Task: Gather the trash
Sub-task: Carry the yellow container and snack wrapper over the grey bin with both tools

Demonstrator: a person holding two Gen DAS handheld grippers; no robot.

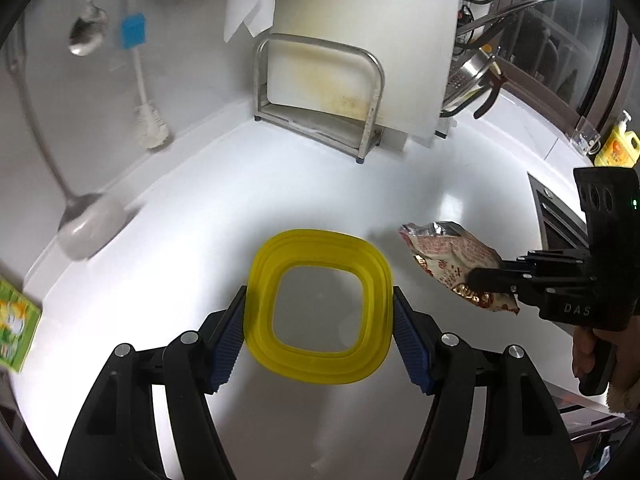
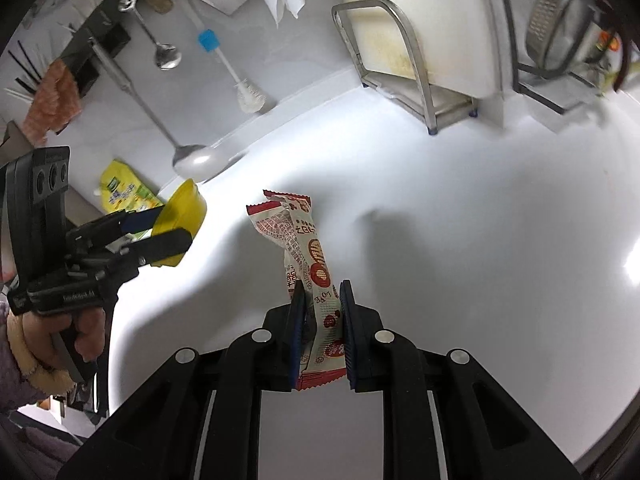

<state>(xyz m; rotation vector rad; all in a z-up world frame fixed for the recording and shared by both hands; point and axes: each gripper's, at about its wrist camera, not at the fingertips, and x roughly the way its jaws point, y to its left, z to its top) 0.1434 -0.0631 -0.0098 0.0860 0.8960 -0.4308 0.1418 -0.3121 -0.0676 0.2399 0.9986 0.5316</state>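
Note:
My left gripper [image 1: 319, 312] is shut on a yellow square container [image 1: 318, 305], its blue pads pressing the rim on both sides, held above the white counter [image 1: 280, 184]. The container's open mouth faces the camera. My right gripper [image 2: 322, 292] is shut on a red-and-white snack wrapper [image 2: 296, 232], which sticks up crumpled beyond the fingertips. In the left wrist view the wrapper [image 1: 452, 260] hangs just right of the container, pinched by the right gripper [image 1: 486, 280]. In the right wrist view the left gripper [image 2: 160, 236] with the yellow container [image 2: 184, 212] is at the left.
A steel rack [image 1: 320, 92] with a white cutting board stands at the back wall. A ladle [image 1: 86, 224], a spoon [image 1: 88, 30] and a blue-handled brush [image 1: 138, 80] hang at the left. A green carton [image 1: 16, 324] lies at the left edge. A sink [image 1: 556, 212] and a yellow soap bottle [image 1: 618, 146] are at the right.

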